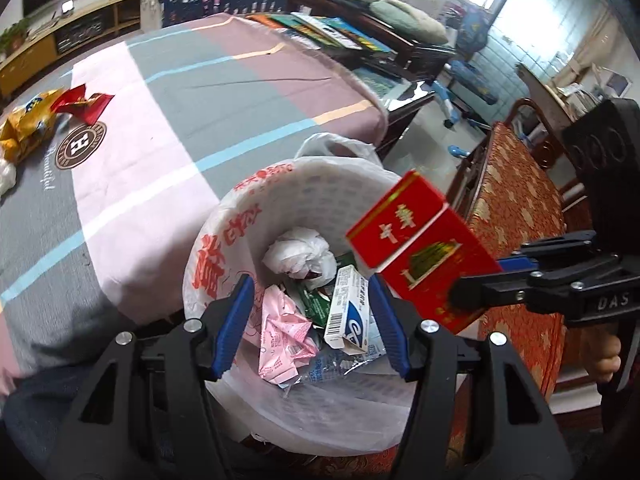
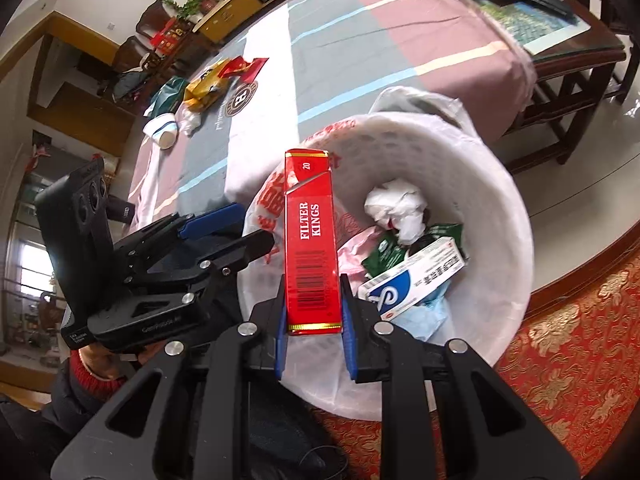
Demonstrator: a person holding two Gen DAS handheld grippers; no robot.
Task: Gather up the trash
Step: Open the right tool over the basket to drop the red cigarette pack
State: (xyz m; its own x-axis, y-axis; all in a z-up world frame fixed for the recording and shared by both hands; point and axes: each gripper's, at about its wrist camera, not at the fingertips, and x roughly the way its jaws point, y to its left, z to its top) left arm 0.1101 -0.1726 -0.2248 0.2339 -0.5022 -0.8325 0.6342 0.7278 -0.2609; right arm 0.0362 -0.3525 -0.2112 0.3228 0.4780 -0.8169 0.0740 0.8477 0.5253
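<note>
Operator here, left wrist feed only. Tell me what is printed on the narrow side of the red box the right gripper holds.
Observer: The red box reads FILTER KINGS above a barcode; the right gripper clamps its lower end.
Operator: List table trash my feed misses.
Observer: A white cup lies on its side near the edge, beside the yellow bag.
Operator: Report my gripper.
Observer: The left gripper is open and holds nothing, beside the bin.

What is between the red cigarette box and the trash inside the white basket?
Nothing: the red cigarette box, held by the right tool, hangs over the white basket, seen in both views.
</note>
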